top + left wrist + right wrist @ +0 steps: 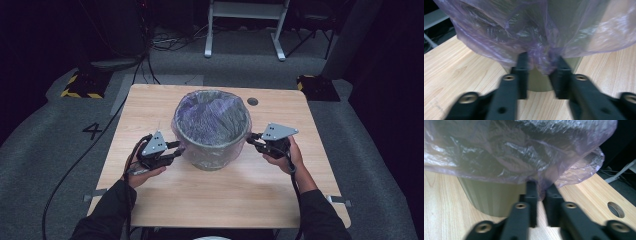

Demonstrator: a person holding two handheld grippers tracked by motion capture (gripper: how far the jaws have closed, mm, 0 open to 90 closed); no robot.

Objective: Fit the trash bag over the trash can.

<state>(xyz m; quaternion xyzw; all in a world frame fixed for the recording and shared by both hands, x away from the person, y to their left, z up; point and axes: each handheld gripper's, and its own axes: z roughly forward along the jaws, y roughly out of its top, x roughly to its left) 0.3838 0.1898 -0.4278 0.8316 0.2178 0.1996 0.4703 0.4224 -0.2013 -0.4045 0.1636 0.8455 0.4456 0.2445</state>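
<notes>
Liner [212, 117] hem between both grippers' [176, 149] pinching jaws.

thin, glossy, crinkled purple plastic liner [212, 114] over a smooth matt grey-green bin [491, 197]; matt light wood-grain table [240, 195]; matt black plastic gripper jaws.

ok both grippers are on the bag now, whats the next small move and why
Probably lift both edges gently upward together. The left gripper and right gripper each pinch the bag skirt that hangs over the bin rim, on opposite sides, so an even pull should free it without tipping the bin.
</notes>
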